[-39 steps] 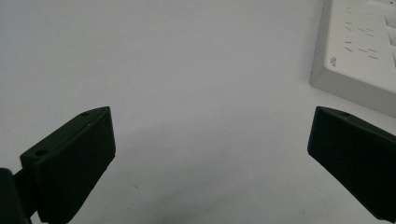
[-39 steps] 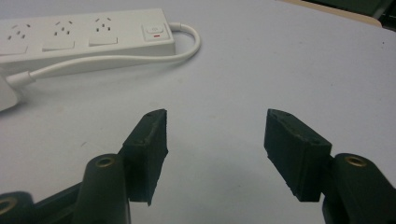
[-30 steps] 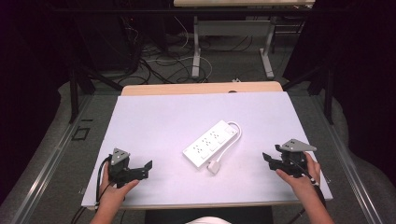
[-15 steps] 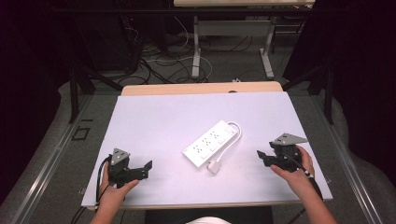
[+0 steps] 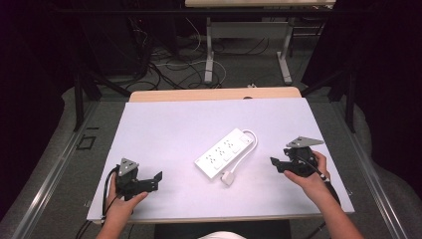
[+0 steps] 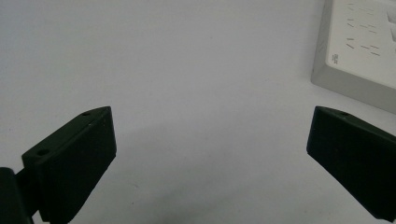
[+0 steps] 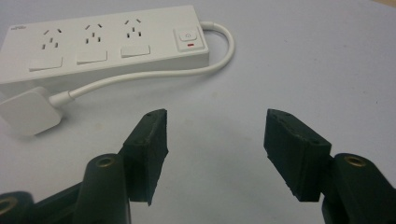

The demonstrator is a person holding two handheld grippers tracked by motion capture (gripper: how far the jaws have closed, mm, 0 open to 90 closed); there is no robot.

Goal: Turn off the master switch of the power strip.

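White power strip (image 5: 225, 152) mid-table (image 5: 164, 124), between left gripper (image 5: 157, 180) and right gripper (image 5: 274, 165), touching neither. Both sets of jaws apart, holding nothing. Plug (image 7: 27, 112) just beside strip. Small grey mark on strip's corner, unreadable.

I am working in a lab: dark curtains (image 5: 383, 74), loose cables on the floor (image 5: 169, 64), and a bare white table (image 5: 174, 129).

Glossy white plastic power strip (image 5: 225, 153) lies on a smooth matt table (image 5: 169, 129).
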